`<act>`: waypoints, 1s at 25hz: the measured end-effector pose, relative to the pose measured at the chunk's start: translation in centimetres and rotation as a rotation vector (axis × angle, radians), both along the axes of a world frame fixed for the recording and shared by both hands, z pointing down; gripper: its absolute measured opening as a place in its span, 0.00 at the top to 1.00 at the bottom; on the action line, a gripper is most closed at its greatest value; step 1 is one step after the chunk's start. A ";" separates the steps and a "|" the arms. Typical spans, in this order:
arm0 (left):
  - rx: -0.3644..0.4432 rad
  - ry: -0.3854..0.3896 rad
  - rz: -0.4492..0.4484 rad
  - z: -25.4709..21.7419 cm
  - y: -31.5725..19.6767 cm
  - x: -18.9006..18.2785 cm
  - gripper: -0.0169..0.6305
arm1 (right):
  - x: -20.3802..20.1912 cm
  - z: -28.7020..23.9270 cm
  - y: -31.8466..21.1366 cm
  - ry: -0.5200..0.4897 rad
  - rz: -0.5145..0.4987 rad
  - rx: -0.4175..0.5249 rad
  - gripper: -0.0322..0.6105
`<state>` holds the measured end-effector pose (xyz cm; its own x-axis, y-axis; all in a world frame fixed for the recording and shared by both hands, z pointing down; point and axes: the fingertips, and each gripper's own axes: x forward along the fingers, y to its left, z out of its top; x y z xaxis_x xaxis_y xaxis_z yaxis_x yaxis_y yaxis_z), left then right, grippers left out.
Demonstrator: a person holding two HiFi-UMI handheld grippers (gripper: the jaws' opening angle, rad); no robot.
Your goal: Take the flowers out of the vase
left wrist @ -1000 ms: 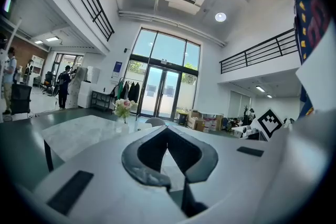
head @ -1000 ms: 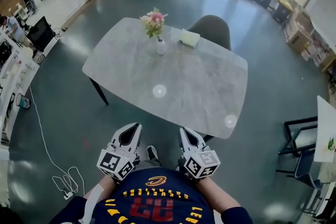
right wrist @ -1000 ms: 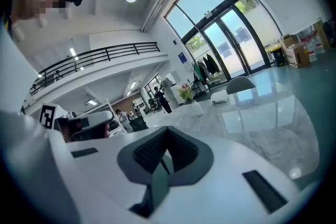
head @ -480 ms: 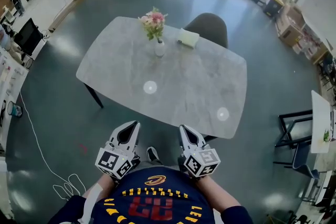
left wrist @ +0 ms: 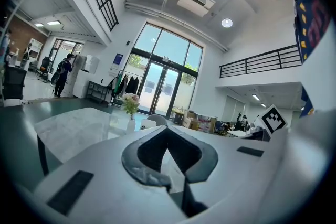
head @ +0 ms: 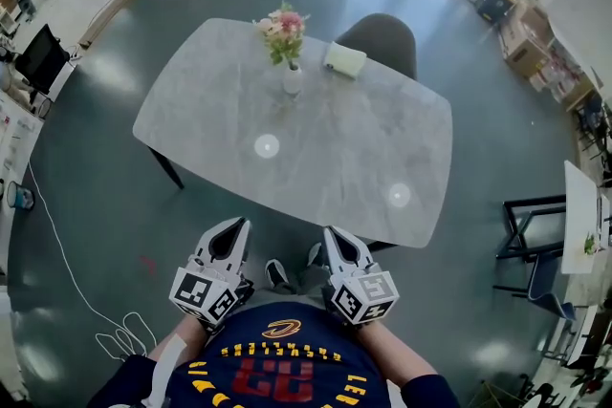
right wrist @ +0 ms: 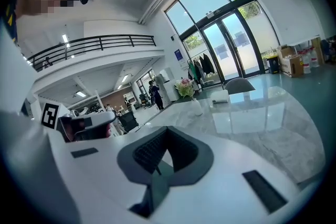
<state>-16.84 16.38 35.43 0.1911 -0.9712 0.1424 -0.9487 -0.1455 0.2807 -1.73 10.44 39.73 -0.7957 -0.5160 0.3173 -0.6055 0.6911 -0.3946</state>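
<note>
Head view shows the flowers standing upright in the white vase near the far edge of the table (a pale folded item lies just beside the vase). The left gripper and right gripper hang off the table's near edge, well apart from the vase. Each has its jaws pressed together with nothing between them.

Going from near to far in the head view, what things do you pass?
First the left gripper and right gripper side by side → table → vase with flowers → white packet → chair.
</note>
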 end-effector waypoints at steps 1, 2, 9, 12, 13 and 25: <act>-0.005 -0.001 0.001 0.2 -0.3 -0.1 0.97 | -0.1 0.3 -0.1 0.001 0.001 -0.006 0.95; -0.009 -0.003 0.002 0.4 -0.5 -0.1 0.97 | -0.1 0.7 -0.3 0.001 0.001 -0.016 0.95; -0.037 -0.043 -0.028 0.7 -2.8 -1.5 0.97 | -2.4 1.7 -3.4 -0.046 -0.023 -0.044 0.95; -0.035 -0.072 -0.053 0.0 -4.5 -2.2 0.97 | -3.2 1.5 -5.5 -0.065 -0.039 -0.047 0.95; -0.033 -0.075 -0.064 -0.2 -5.3 -2.6 0.97 | -3.5 1.3 -6.3 -0.071 -0.046 -0.045 0.95; -0.027 -0.120 -0.106 -1.8 -15.5 -2.7 0.97 | -4.0 0.0 -16.6 -0.135 -0.066 -0.031 0.95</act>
